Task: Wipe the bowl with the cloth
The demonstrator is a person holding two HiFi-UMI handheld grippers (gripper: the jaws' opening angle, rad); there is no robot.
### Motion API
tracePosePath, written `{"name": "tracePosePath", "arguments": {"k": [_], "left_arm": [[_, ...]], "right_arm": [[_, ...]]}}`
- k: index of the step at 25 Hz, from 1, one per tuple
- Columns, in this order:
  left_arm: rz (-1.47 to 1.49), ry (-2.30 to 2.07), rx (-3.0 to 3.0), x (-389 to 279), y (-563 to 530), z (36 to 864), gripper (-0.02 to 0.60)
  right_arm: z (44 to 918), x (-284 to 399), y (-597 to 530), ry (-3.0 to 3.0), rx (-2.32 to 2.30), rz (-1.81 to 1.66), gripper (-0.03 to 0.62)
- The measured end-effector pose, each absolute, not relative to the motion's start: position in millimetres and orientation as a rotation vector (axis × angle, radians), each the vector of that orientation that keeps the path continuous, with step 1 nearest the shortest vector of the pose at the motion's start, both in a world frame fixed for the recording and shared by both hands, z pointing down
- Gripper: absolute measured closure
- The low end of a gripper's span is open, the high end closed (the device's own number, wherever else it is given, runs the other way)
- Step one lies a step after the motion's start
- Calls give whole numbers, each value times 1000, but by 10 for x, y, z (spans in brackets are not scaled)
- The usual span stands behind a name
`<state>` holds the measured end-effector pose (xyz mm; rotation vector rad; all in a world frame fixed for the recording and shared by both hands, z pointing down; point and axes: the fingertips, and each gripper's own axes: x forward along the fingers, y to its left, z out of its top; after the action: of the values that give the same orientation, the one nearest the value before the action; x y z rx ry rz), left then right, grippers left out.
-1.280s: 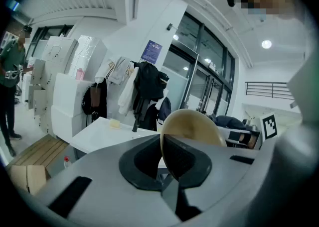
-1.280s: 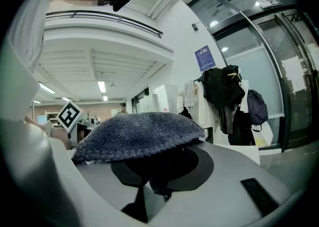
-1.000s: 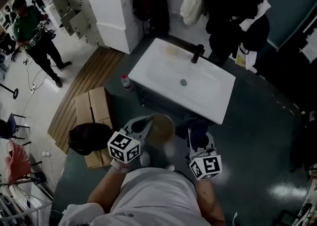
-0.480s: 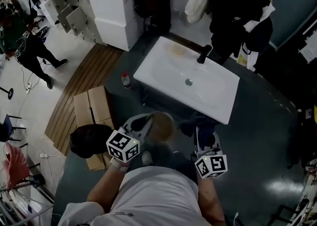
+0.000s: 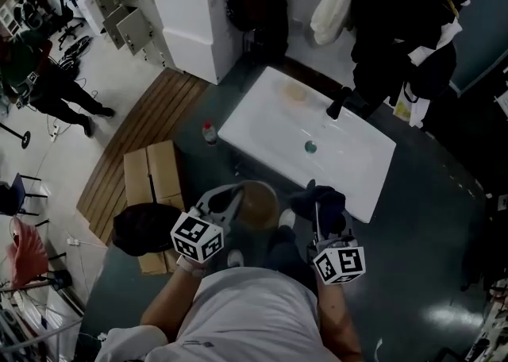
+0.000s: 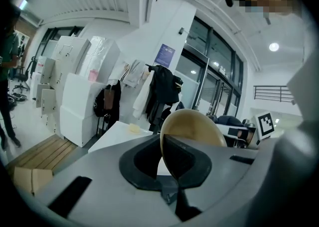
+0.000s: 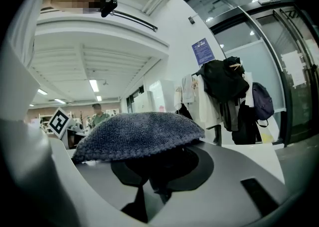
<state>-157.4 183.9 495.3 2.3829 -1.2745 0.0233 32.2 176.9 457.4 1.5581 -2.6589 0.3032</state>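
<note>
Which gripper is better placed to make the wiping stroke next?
Right, likely. The right gripper is shut on the cloth; the left gripper is shut on the bowl, at its rim, and can only steady it. In the head view cloth and bowl sit side by side, apart.

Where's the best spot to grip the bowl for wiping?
Probably the bowl rim, from the left: its thin wall fits between jaws, as the left gripper shows, leaving the inside free for the cloth.
</note>
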Motion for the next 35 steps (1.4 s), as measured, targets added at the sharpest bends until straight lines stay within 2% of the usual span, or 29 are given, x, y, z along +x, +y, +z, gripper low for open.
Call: {"name": "tracePosePath", "arguments": {"k": [18, 35], "left_arm": [[44, -1466, 2256, -1028, 464, 4729, 563], [148, -1441, 2272, -506, -124, 4727, 561]], "right_arm": [[4405, 731, 22, -2825, 1289, 368, 519], [4109, 970, -595, -2928, 1265, 385, 519]]}}
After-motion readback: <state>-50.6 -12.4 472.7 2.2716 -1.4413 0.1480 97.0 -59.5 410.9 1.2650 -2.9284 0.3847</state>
